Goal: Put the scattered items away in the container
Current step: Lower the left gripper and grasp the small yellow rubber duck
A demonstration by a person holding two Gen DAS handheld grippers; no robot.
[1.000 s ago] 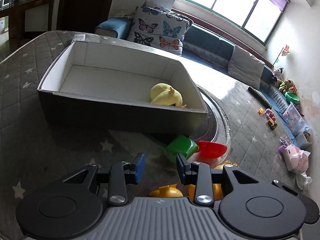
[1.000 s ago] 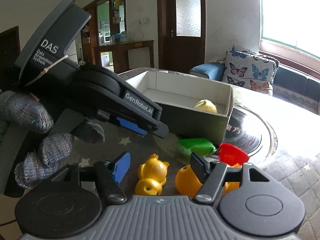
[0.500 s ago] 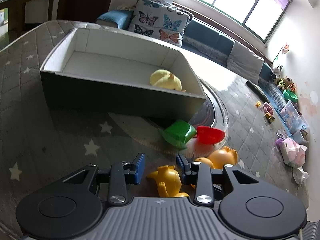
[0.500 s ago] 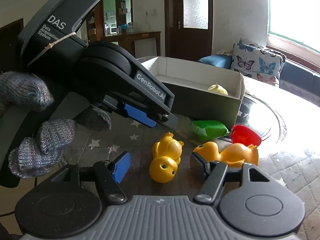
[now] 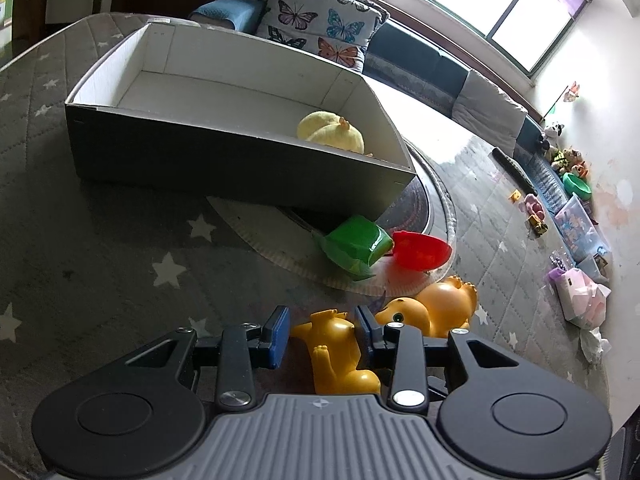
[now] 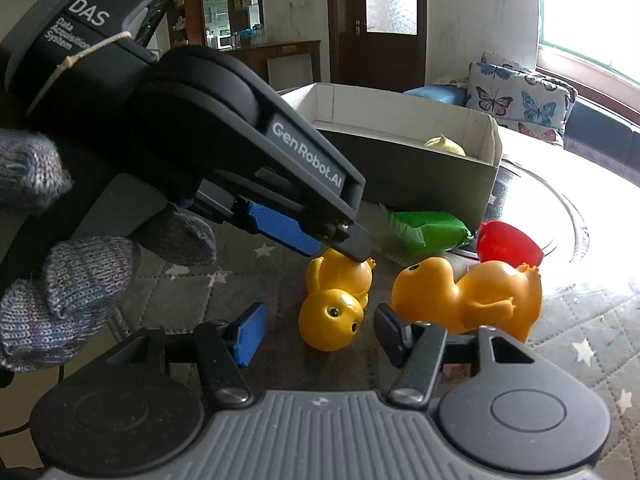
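Star-quilted grey table under everything. Box holds pale plush, half hidden behind wall. Left gripper jaws opening, straddling small yellow duck, contact unclear. Right gripper jaws closing, duck between, apparently untouched; orange duck beside.

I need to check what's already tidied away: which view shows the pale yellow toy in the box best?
The left wrist view: it looks down into the box, showing most of the pale yellow toy by the near wall. In the right wrist view only its top shows above the rim.
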